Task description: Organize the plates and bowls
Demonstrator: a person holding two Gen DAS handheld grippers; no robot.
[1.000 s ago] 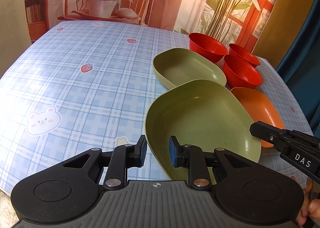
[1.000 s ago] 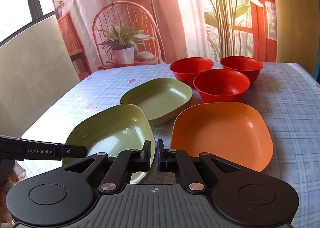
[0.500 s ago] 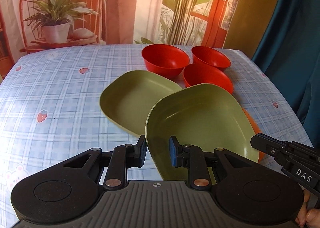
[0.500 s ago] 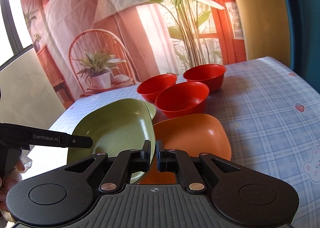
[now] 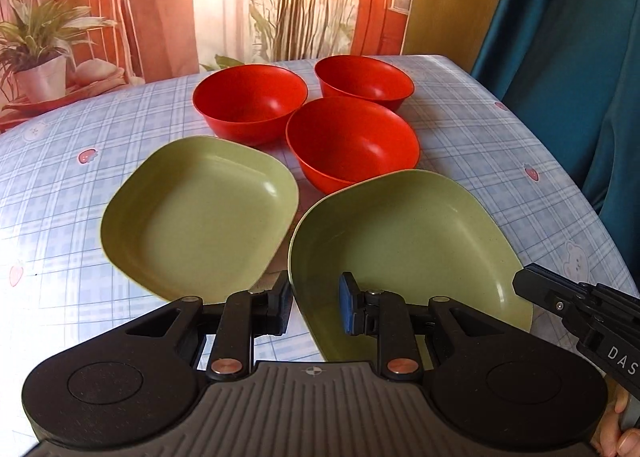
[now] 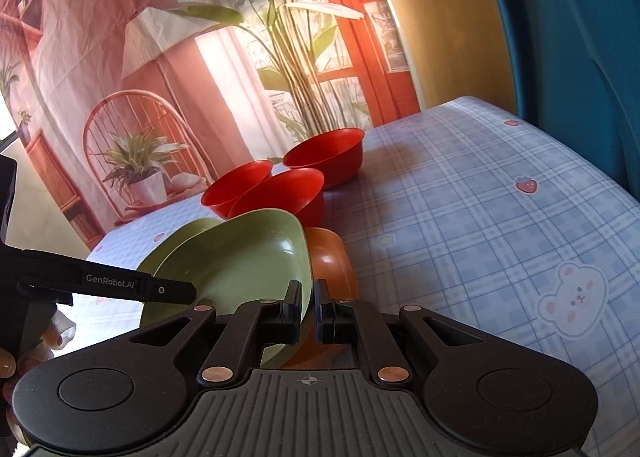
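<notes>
A green plate [image 5: 404, 257] is held tilted above the table, over an orange plate [image 6: 330, 257]. My left gripper [image 5: 314, 307] has its jaws on either side of the plate's near rim, with a gap showing. My right gripper [image 6: 308, 307] is shut on the same plate's right rim [image 6: 256, 261]. A second green plate [image 5: 200, 209] lies flat on the table to the left. Three red bowls [image 5: 352, 141] stand clustered behind the plates, also seen in the right wrist view [image 6: 280, 193].
The table wears a blue checked cloth [image 5: 52, 185] with strawberry and bear prints. Its right edge meets a teal curtain [image 5: 580, 37]. A printed backdrop with a chair and plant [image 6: 136, 161] hangs behind the far edge.
The held green plate has swung right and now covers the orange plate. Both grippers turned right with it. The right gripper's view tilted and rose.
</notes>
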